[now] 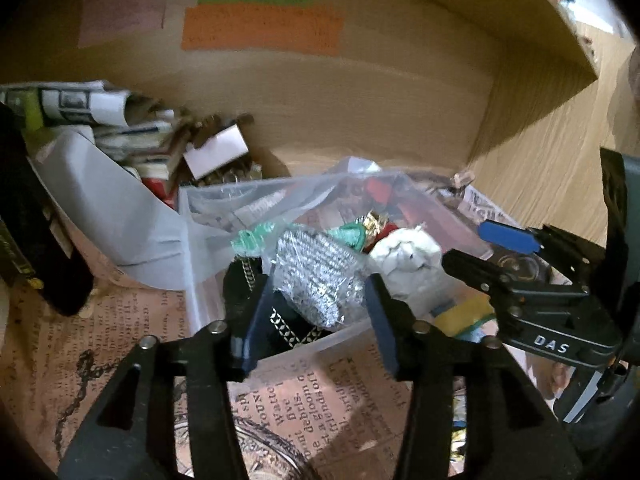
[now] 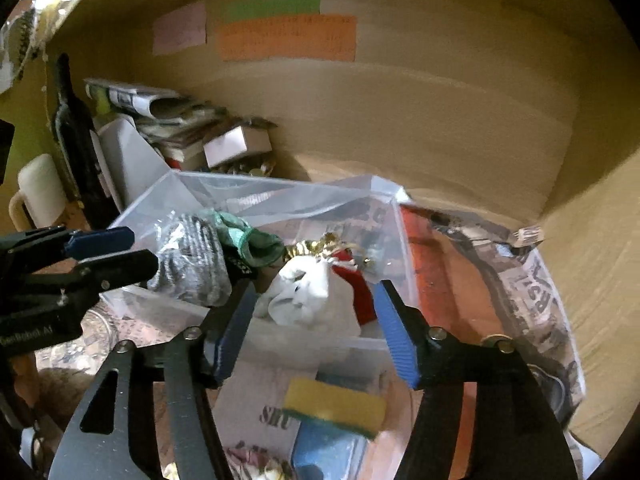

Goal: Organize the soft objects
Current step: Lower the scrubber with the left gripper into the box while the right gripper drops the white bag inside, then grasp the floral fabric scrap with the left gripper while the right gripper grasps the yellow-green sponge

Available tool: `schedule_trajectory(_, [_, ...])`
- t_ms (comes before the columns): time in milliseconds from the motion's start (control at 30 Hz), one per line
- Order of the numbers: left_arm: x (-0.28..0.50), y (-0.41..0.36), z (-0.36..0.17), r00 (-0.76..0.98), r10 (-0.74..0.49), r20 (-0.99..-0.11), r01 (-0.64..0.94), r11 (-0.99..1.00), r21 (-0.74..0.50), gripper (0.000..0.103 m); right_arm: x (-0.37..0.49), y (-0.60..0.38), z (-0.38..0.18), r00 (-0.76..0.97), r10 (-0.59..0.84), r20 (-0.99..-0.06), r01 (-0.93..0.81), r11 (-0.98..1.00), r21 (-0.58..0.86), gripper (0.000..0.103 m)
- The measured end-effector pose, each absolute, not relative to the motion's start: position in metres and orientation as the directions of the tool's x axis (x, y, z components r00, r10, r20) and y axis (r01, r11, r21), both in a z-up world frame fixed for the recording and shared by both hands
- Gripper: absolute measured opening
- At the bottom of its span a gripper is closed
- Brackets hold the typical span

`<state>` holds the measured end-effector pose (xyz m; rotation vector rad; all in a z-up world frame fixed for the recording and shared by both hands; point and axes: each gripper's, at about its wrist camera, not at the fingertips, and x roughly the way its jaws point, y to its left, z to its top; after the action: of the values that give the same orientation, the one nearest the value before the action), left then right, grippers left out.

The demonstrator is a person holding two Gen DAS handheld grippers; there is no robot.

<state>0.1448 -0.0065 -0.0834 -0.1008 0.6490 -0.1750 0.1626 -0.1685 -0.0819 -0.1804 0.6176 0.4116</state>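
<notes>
Grey knit, a glove (image 1: 320, 280) with a green cuff, sits between the pads of the left gripper (image 1: 316, 300) in the left wrist view; the jaws are narrowed onto it, holding it over the near rim of a clear bin (image 1: 200, 248). Just right of it in the bin lies a white plush (image 1: 404, 260), with gold trim (image 1: 374, 222) behind. The right gripper (image 1: 496, 252) reaches in from the right, jaws narrow, with nothing seen between them. A sponge (image 1: 460, 316) lies on the printed paper (image 1: 304, 400) outside the bin.

In the right wrist view the right gripper (image 2: 316, 320) stands wide, its blue pads either side of the plush (image 2: 308, 296), not clearly touching. The left gripper (image 2: 116, 252) holds the glove (image 2: 192, 268) at the left. The sponge (image 2: 336, 404) lies in front of the bin (image 2: 280, 196), yellow on top.
</notes>
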Motion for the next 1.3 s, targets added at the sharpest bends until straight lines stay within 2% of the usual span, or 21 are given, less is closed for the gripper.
schedule_trajectory(67, [0.137,-0.006,-0.075,0.799,-0.192,-0.57,0.132,0.981,-0.145,0.06,0.153,-0.174,-0.074,0.757,0.321,-0.569,-0.417,0.908,-0.044,0.068])
schedule_trajectory(233, [0.12,-0.011,-0.061,0.821,-0.209,-0.531,0.151,0.977,-0.152,0.072,0.136,-0.186,-0.063,0.78,0.317,-0.539,-0.401,0.915,-0.042,0.077])
schedule_trajectory(400, [0.115,-0.019,-0.065,0.818,-0.212,-0.535,0.164,0.977,-0.135,0.081,0.131,-0.193,-0.076,0.762,0.308,-0.569,-0.385,0.923,-0.016,0.08])
schedule_trajectory(800, [0.112,-0.032,-0.095,0.761,-0.231,-0.606,0.184,0.973,-0.14,0.081,0.16,-0.194,-0.132,0.642,0.292,-0.709,-0.363,0.93,0.054,0.079])
schedule_trajectory(867, [0.112,-0.034,-0.097,0.75,-0.242,-0.615,0.194,0.97,-0.145,0.081,0.162,-0.196,-0.136,0.628,0.296,-0.72,-0.357,0.931,0.071,0.065])
schedule_trajectory(900, [0.112,-0.035,-0.098,0.746,-0.25,-0.617,0.199,0.968,-0.152,0.081,0.163,-0.197,-0.136,0.624,0.295,-0.723,-0.352,0.933,0.076,0.062])
schedule_trajectory(1300, [0.106,-0.068,-0.112,0.674,-0.327,-0.662,0.284,0.943,-0.176,0.081,0.122,-0.218,-0.117,0.704,0.29,-0.648,-0.316,0.946,0.08,0.06])
